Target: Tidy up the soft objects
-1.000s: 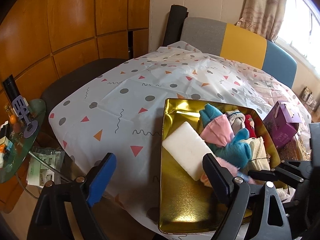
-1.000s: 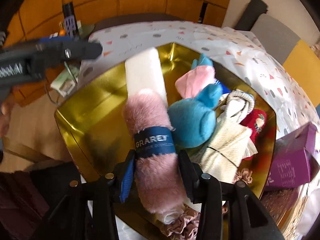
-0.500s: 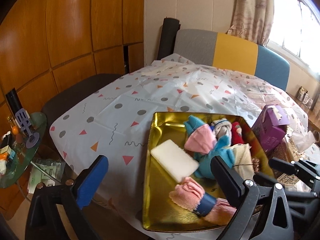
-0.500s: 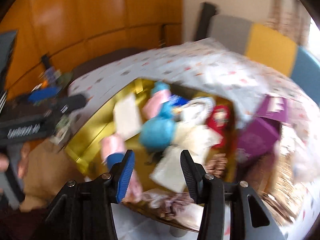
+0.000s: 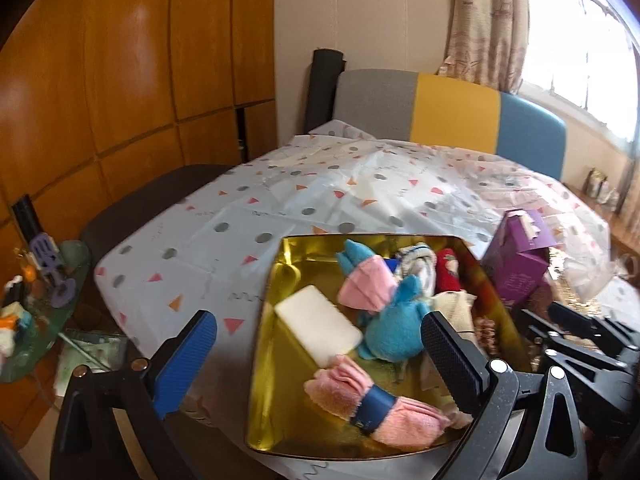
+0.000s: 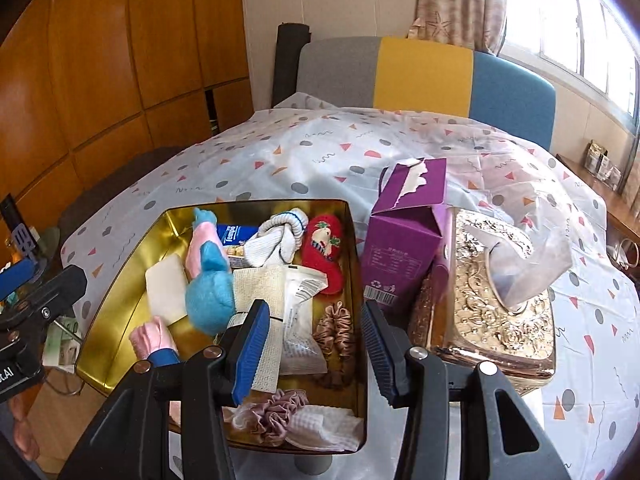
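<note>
A gold tray (image 5: 267, 400) (image 6: 120, 292) on the patterned tablecloth holds soft things. A rolled pink towel with a blue band (image 5: 376, 404) (image 6: 154, 340) lies at its near end. A white sponge (image 5: 316, 330), a blue plush toy (image 5: 394, 330) (image 6: 210, 296), a pink cloth (image 5: 366, 290), white socks (image 6: 282, 236), a red slipper (image 6: 324, 254) and scrunchies (image 6: 334, 330) fill the rest. My left gripper (image 5: 316, 352) is open and empty above the tray's near left side. My right gripper (image 6: 314, 344) is open and empty above the tray's near right corner.
A purple carton (image 6: 404, 236) (image 5: 520, 264) stands right of the tray. A gold embossed tissue box (image 6: 496, 292) with a clear plastic bag (image 6: 528, 256) sits further right. A striped chair (image 5: 448, 116) stands behind the table. A cluttered glass side table (image 5: 36, 304) is at the left.
My right gripper let go of the rolled pink towel, which now lies in the tray, then pulled back and up. My left gripper also drew back from the tray.
</note>
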The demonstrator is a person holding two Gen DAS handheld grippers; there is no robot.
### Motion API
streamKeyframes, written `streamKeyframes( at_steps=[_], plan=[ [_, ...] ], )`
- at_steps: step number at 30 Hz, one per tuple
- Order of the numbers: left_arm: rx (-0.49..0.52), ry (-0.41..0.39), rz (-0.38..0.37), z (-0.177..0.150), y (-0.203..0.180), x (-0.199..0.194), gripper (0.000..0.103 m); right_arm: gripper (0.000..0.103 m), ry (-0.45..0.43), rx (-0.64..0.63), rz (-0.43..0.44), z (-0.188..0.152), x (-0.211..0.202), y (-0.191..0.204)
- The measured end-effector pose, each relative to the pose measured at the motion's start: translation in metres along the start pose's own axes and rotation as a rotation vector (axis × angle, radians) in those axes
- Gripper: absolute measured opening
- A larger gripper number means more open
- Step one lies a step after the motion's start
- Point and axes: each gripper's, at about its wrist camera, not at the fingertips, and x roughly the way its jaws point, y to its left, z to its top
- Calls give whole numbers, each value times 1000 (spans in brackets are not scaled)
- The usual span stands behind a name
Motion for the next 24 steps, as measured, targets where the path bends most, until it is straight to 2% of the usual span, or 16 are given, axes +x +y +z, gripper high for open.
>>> streamKeyframes(
  at_steps=[24],
  plan=[
    [-13, 11, 26, -5, 0, 0, 103, 48, -4, 9, 3, -4, 1, 4]
  ],
)
